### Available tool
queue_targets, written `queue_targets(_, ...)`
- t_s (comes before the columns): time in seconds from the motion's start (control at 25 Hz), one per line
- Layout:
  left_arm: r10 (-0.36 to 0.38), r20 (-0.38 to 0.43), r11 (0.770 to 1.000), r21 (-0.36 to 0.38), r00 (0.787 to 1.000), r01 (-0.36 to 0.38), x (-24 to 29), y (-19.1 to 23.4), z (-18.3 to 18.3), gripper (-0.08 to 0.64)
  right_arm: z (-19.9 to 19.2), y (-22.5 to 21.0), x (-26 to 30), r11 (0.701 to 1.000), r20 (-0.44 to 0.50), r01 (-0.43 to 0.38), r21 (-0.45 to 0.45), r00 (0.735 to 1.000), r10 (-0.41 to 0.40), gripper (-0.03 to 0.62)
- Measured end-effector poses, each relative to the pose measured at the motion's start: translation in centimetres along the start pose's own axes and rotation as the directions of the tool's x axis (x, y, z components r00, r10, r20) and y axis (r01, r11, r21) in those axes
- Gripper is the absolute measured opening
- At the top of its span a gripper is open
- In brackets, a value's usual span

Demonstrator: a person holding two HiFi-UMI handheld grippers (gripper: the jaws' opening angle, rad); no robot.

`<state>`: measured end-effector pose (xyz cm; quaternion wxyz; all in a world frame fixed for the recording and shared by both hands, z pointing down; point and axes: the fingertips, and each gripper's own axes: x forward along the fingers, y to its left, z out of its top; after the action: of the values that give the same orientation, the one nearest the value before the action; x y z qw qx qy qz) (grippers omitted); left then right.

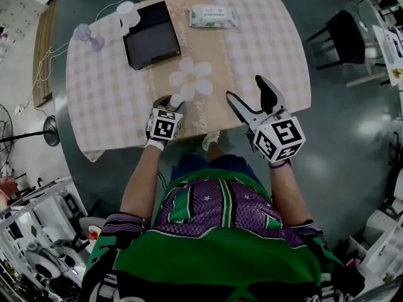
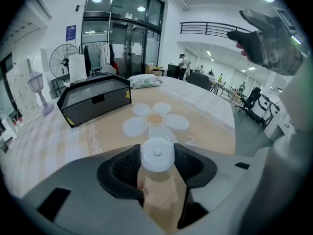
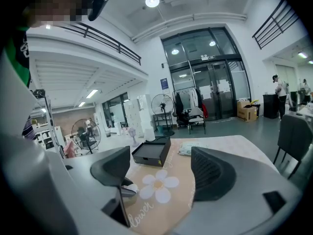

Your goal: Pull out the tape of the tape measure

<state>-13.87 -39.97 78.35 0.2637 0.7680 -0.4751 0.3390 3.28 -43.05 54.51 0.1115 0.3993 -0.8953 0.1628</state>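
The tape measure (image 1: 177, 100) is a small round white case lying on the beige table runner near the table's front edge. My left gripper (image 1: 170, 100) is shut on it. In the left gripper view both black pads touch the sides of the tape measure (image 2: 157, 155), and no tape is drawn out. My right gripper (image 1: 245, 88) hangs open above the runner, to the right of the case, with nothing between its fingers. From the right gripper view the tape measure (image 3: 128, 186) sits low at the left, partly hidden behind the left jaw.
A black open box (image 1: 151, 34) and a pack of wet wipes (image 1: 213, 16) lie at the far side of the table (image 1: 107, 93). A small lamp (image 1: 88, 36) stands at the far left. A white daisy print (image 1: 192, 77) marks the runner. A black chair (image 1: 346, 36) stands to the right.
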Motion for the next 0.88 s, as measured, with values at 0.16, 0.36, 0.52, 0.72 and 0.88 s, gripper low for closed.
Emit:
queue_targets(0.16, -0.05, 0.069, 0.998, -0.02, 0.996, 0.051, -2.9, -0.9, 2.2, 0.241, 1.0, 0.9, -0.7, 1.0, 0.023, 0.006, -0.009, 1.0, -0.005, 0.377)
queue_targets(0.36, -0.113, 0.182, 0.99, -0.06, 0.977, 0.126, -7.5, -1.8, 4.0, 0.24, 1.5, 3.5, -1.7, 1.0, 0.038, -0.002, -0.028, 0.999, 0.003, 0.377)
queue_targets(0.52, -0.105, 0.253, 0.991, -0.048, 0.962, 0.121, -11.4, -2.0, 5.1, 0.239, 1.7, 5.6, -2.9, 0.999, 0.043, 0.0, -0.054, 0.999, 0.003, 0.377)
queue_targets(0.72, -0.119, 0.354, 0.988, -0.047, 0.928, 0.145, -16.4, -2.5, 6.9, 0.239, 2.7, 7.5, -4.6, 0.996, 0.064, 0.016, -0.086, 0.998, -0.01, 0.377)
queue_targets(0.88, -0.164, 0.495, 0.969, -0.079, 0.853, 0.233, -22.6, -3.5, 9.3, 0.239, 4.1, 9.8, -6.3, 0.992, 0.089, 0.029, -0.12, 0.996, -0.019, 0.377)
